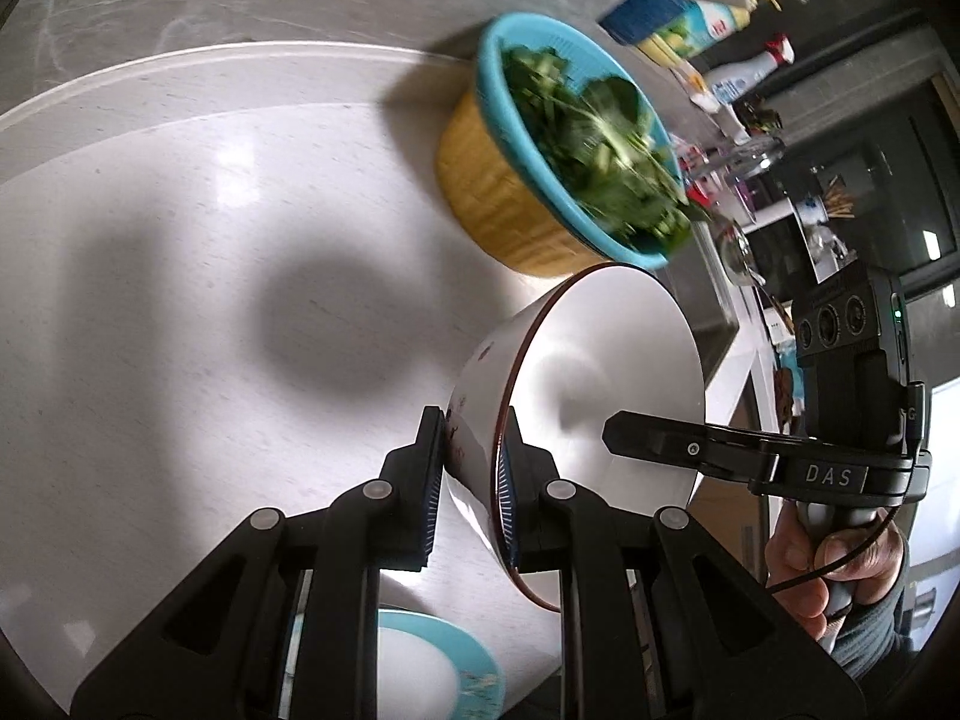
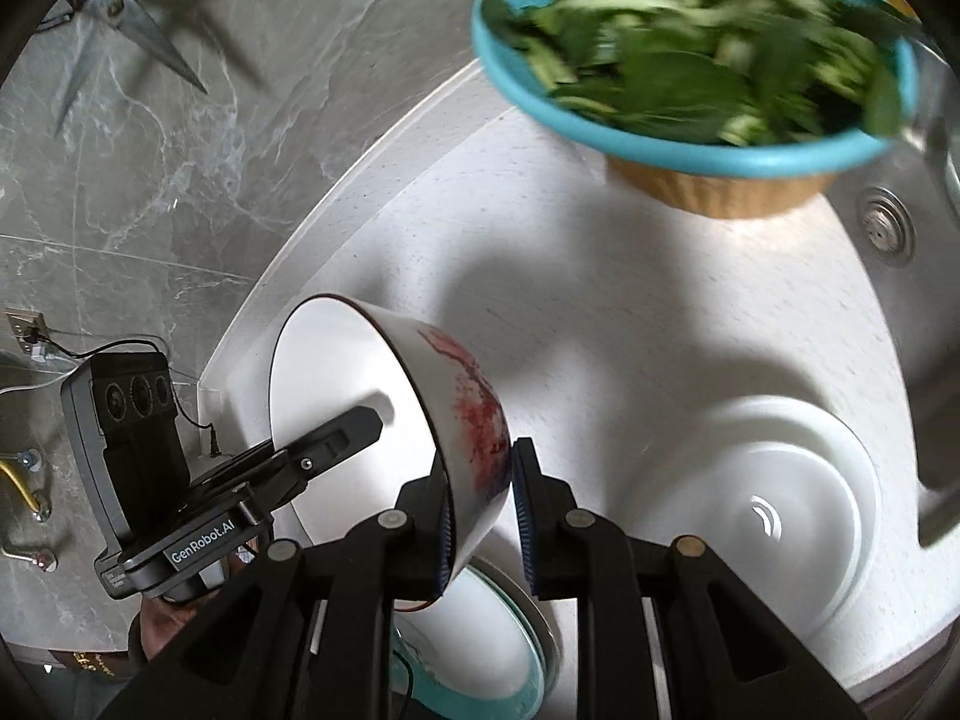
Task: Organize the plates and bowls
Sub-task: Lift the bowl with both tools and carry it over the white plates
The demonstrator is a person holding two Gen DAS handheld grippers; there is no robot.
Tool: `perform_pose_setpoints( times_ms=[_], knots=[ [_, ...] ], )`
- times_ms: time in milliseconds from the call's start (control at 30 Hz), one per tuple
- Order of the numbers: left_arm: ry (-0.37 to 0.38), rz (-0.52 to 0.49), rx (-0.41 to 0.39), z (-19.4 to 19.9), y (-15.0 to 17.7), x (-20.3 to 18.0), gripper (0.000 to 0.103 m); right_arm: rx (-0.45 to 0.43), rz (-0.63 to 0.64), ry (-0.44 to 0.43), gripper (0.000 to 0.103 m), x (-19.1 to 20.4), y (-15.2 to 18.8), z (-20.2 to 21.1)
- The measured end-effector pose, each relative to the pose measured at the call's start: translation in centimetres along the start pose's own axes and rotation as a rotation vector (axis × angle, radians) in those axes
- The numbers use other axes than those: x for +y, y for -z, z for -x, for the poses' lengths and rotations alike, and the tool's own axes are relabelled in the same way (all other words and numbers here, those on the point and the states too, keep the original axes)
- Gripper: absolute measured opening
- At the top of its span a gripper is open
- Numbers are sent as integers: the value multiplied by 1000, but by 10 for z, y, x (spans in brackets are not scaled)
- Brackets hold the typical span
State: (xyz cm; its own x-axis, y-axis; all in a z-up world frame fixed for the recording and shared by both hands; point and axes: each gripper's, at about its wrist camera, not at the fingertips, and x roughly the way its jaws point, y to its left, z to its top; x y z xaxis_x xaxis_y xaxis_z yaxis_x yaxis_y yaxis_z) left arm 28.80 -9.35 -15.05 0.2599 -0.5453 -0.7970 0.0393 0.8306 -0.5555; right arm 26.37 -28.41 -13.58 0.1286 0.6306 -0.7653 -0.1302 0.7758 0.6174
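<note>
A white bowl with a dark red rim and red pattern (image 1: 600, 384) is tilted on its side above the white counter (image 1: 210, 276). My left gripper (image 1: 471, 480) is shut on its rim. My right gripper (image 2: 480, 498) is also shut on the same bowl (image 2: 354, 396), on the opposite rim. A teal-rimmed plate (image 1: 432, 666) lies below, also in the right wrist view (image 2: 480, 660). A white plate (image 2: 780, 510) lies on the counter to the right.
A teal colander of green leaves in a yellow bowl (image 1: 558, 150) stands beyond, also in the right wrist view (image 2: 690, 48). Scissors (image 2: 126, 30) lie on grey marble. A sink drain (image 2: 885, 225) is at right. Bottles (image 1: 702, 18) stand far back.
</note>
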Motion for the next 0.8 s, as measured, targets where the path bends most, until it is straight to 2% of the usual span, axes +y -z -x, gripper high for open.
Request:
perform_pose_setpoints(
  times_ms=[133, 367, 600, 800],
  knots=[
    [-13, -6, 0, -15, 13, -33, 15, 9, -2, -14, 21, -22, 8, 20],
    [-9, 17, 23, -43, 43, -67, 15, 37, -5, -21, 21, -67, 25, 46],
    [-11, 36, 58, -70, 66, -85, 15, 62, -34, -25, 21, -107, 39, 57],
    [-24, 46, 65, -83, 77, -86, 15, 81, -55, -30, 21, -121, 43, 54]
  ],
)
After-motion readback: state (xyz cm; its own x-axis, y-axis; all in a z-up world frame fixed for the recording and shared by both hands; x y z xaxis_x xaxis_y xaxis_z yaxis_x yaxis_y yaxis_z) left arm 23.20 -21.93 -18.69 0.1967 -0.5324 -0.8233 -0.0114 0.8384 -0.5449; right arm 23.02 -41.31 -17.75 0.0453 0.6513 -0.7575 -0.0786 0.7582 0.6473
